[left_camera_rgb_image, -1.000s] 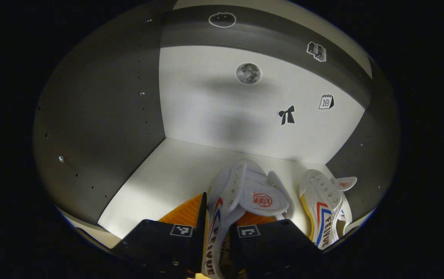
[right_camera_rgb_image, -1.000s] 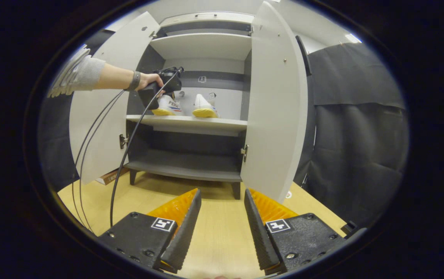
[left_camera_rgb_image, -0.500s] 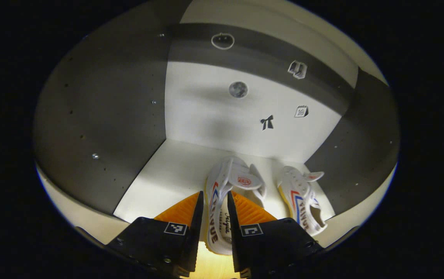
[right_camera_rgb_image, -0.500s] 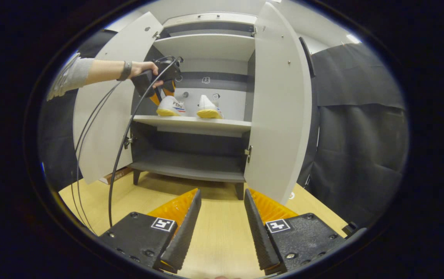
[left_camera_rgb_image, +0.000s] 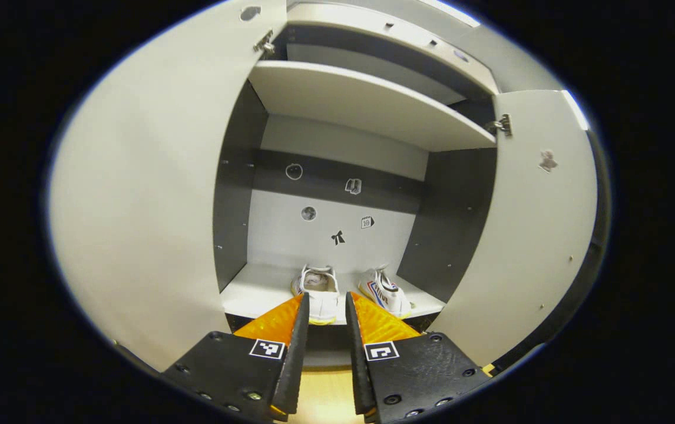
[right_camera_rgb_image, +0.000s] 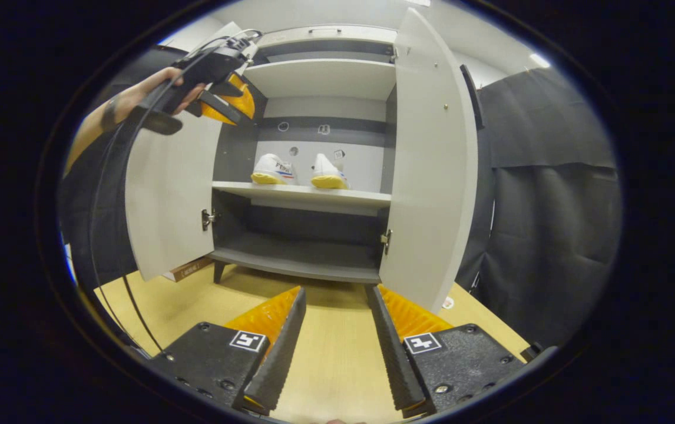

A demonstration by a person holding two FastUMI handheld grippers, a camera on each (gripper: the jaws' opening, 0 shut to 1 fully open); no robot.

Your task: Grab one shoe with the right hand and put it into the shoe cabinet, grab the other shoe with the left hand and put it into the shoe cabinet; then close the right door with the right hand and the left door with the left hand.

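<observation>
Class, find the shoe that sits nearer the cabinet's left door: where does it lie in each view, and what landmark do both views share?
Left gripper view: left shoe, low centre, just above that gripper's fingertips.
Right gripper view: left shoe, upper middle, on the shelf.
Shared landmark: the bow sticker's back panel behind both shoes.

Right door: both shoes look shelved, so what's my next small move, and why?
Probably bring the right gripper, open and low over the table, up to the right door's outer face and push it shut. Both shoes rest on the middle shelf, and both doors stand open.
</observation>
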